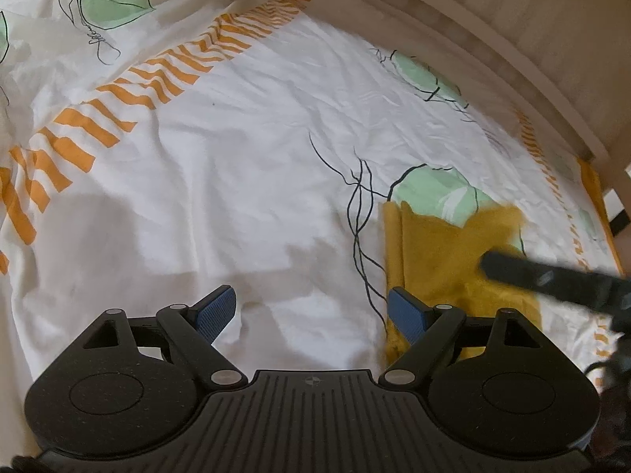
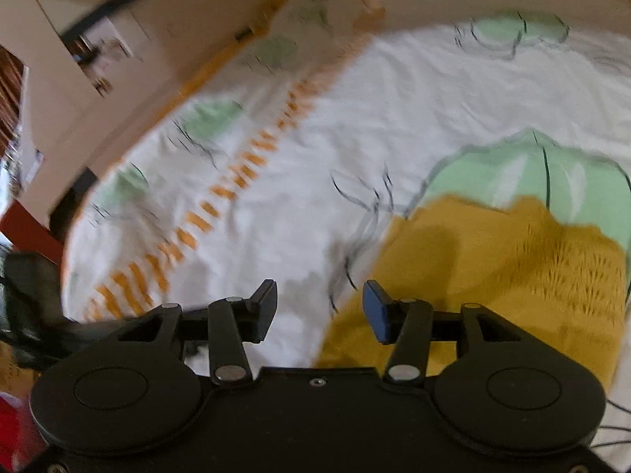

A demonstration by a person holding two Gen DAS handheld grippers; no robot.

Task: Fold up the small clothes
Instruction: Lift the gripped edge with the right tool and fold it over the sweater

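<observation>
A small mustard-yellow knitted garment lies folded on the white patterned bedsheet, at the lower right of the left wrist view. My left gripper is open and empty, just above the sheet, its right finger over the garment's left edge. The other gripper's dark finger reaches over the garment from the right, blurred. In the right wrist view the garment fills the lower right. My right gripper is open and empty, its right finger above the garment's left edge.
The sheet has orange striped bands and green leaf prints. A pale wooden bed frame runs along the far and right sides. The right wrist view is motion-blurred; furniture and a dark cable show at its left.
</observation>
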